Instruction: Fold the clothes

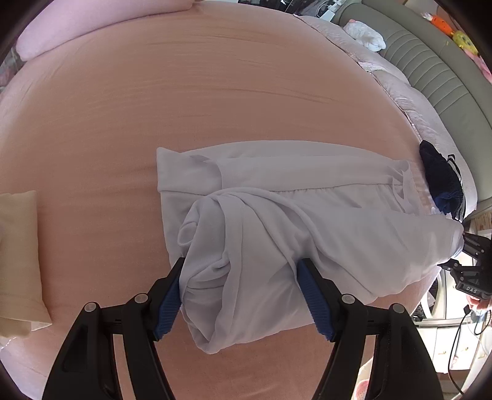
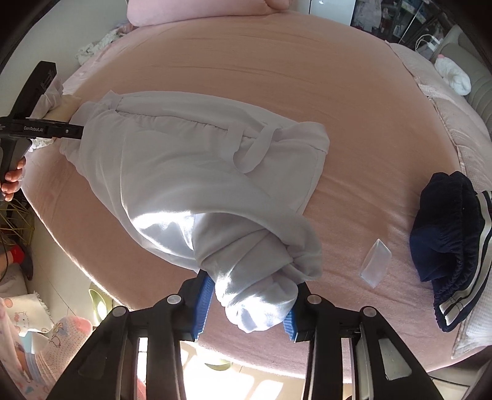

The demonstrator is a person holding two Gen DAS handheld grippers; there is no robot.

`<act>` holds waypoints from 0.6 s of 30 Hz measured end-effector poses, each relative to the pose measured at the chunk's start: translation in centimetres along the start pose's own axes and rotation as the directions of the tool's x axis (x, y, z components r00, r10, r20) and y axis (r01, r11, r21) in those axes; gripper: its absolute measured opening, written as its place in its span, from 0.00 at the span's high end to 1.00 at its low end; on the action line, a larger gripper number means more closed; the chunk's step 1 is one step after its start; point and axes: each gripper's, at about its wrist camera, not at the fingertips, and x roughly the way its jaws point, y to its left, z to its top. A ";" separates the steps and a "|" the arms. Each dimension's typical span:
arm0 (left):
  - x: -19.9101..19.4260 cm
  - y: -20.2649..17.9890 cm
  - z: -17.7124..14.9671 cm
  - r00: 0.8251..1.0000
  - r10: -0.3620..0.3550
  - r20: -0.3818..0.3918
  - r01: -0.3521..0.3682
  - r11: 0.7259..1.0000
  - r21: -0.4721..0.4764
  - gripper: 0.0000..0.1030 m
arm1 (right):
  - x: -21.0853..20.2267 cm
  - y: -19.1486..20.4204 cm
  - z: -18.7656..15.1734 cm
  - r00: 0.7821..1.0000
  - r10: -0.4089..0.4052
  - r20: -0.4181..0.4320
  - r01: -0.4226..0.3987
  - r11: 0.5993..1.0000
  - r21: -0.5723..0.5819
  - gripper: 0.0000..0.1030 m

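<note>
Bedding in pink, the bed sheet (image 1: 215,77), fills most of both views and lies bare and smooth across the whole upper half of the left wrist frame, up to the pink pillow (image 1: 92,27) at the upper left. White trousers (image 1: 276,197) lie bunched across the lower middle, waistband toward the right of that frame, with one end hanging over the bed's near edge at the bottom of both views. Right of them, near the bed's right edge, sits a dark navy garment (image 2: 452,243) with white stripes, apart from the trousers; a small clear plastic piece (image 2: 375,264) lies between the two. A cream cushion (image 1: 18,261) rests at the left edge.

Left gripper (image 1: 241,295) has its blue pads pressed on either side of a thick gathered fold of the trousers. Right gripper (image 2: 250,303) has a rolled trouser end between its pads, both pads touching the cloth, in a narrower grip.
</note>
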 end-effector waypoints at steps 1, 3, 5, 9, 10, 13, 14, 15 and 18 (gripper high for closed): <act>-0.2 -0.4 -0.2 0.999 0.029 0.026 -0.030 0.999 0.022 0.32 | -0.1 -0.1 0.0 1.000 -0.002 0.002 0.002 1.000 0.001 0.66; -0.6 -1.3 -0.7 0.993 0.084 0.078 -0.089 0.994 0.063 0.33 | -0.2 -0.3 0.1 1.000 -0.007 0.005 0.007 1.000 0.003 0.67; -0.8 -2.0 -1.1 0.987 0.113 0.115 -0.123 0.989 0.086 0.36 | -0.1 -0.4 0.3 1.000 -0.014 0.009 0.014 1.000 0.017 0.68; -1.4 -2.6 -1.4 0.977 0.138 0.164 -0.156 0.982 0.104 0.52 | -0.5 0.1 1.4 0.997 -0.063 0.038 0.063 0.998 0.011 0.72; -1.7 -2.5 -1.2 0.975 0.143 0.170 -0.162 0.981 0.104 0.54 | -0.7 0.3 1.7 0.996 -0.071 0.044 0.071 0.997 0.011 0.72; -2.3 -2.1 -0.6 0.970 0.156 0.186 -0.177 0.978 0.106 0.60 | -1.3 0.5 2.5 0.993 -0.093 0.067 0.093 0.996 0.003 0.75; -2.6 -1.9 -0.4 0.967 0.164 0.196 -0.186 0.978 0.098 0.61 | -1.5 0.6 2.8 0.992 -0.105 0.076 0.106 0.994 -0.006 0.75; -2.9 -1.9 -0.3 0.969 0.149 0.196 -0.169 0.982 0.088 0.61 | -1.7 0.6 3.0 0.990 -0.117 0.079 0.118 0.993 -0.010 0.76; -3.5 -1.1 0.2 0.975 0.100 0.200 -0.110 0.993 0.036 0.63 | -2.3 0.4 3.8 0.989 -0.112 0.095 0.113 0.994 0.001 0.78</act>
